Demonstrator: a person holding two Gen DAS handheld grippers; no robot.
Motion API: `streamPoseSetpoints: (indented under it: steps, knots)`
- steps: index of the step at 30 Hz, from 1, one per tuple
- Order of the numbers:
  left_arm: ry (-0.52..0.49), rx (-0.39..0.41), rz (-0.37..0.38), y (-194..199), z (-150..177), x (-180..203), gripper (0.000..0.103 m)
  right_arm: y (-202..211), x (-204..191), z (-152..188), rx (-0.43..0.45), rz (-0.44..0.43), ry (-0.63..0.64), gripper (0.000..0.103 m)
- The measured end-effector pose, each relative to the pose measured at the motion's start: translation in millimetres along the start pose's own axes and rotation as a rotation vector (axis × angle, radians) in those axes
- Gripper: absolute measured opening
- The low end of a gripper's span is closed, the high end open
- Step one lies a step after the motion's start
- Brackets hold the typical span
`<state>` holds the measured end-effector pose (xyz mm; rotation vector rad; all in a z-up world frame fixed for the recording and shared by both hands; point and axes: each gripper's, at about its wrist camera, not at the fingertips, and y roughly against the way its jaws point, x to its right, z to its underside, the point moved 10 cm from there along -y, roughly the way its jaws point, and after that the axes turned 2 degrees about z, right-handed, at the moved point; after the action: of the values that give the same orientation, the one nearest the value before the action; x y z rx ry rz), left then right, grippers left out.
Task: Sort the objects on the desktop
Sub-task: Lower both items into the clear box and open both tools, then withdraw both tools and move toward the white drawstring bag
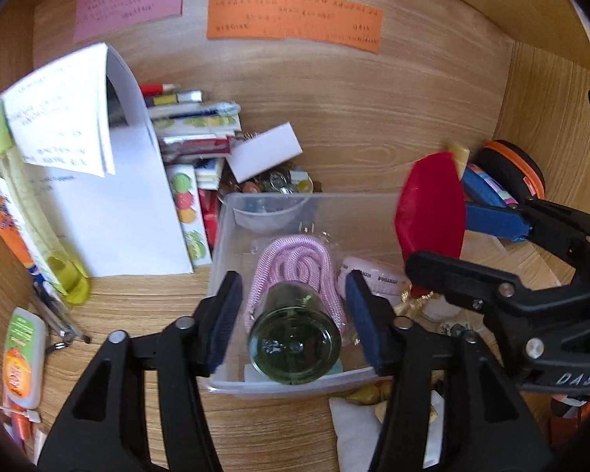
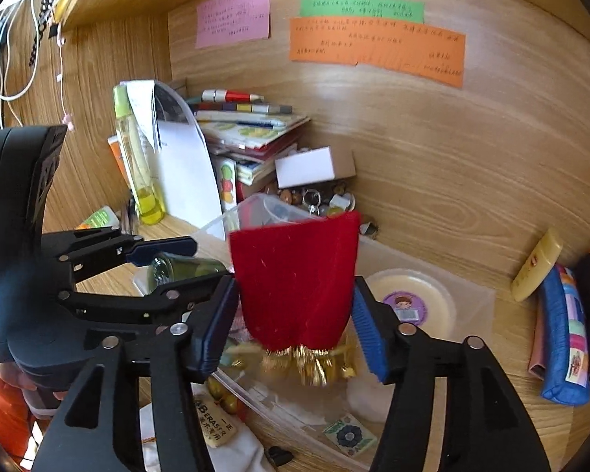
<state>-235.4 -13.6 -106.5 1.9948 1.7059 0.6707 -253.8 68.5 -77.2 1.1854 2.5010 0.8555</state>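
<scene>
Presently, both tools stand over the clear bin (image 1: 232, 212) on the counter (image 1: 145, 299).

Left tool (image 1: 293, 320): jaws part-open, released. Green jar (image 1: 295, 342) lies on its side betw. the pads, base toward the camera, inside the bin on a pink cord (image 1: 295, 259). Gaps visible both sides of the jar; pads not pressing on it.

Right tool (image 2: 295, 318): jaws part-open, released. Red pouch (image 2: 295, 279) w/ gold tassels (image 2: 310, 362) hangs betw. the pads, over the bin's right part. Left pad close beside the cloth, right pad clear of it; contact at the left pad cannot be confirmed. Pouch blurred at the bottom.

Also in bin: round cream tin (image 2: 409, 303), just right of the pouch.

Outside bin: book stack (image 2: 251, 133) and white box (image 2: 310, 167) behind; blue case (image 2: 562, 334) at right; eraser (image 2: 214, 421) on white cloth in front.
</scene>
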Motion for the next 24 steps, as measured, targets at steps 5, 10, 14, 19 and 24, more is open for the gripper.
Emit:
streamPoseSetpoints:
  steps: [5, 10, 14, 19, 24]
  knots:
    - [-0.013, 0.035, -0.021, 17.0, -4.4, 1.7, 0.067, 15.1, 2.0, -7.3, 0.035, 0.024, 0.003, 0.061]
    - [-0.021, 0.064, -0.039, 33.1, -7.2, 2.1, 0.074, 32.2, 2.0, -11.8, 0.071, 0.056, 0.014, 0.072]
    - [-0.032, 0.083, -0.055, 45.0, -6.7, 2.2, 0.078, 47.8, 0.3, -11.8, 0.092, 0.077, 0.024, 0.077]
    - [-0.045, 0.108, -0.068, 62.4, -2.1, 5.6, 0.088, 65.0, -3.9, -9.5, 0.112, 0.103, 0.034, 0.082]
    - [-0.058, 0.128, -0.096, 79.1, 7.9, 6.3, 0.092, 78.7, -12.6, -1.6, 0.116, 0.095, 0.029, 0.083]
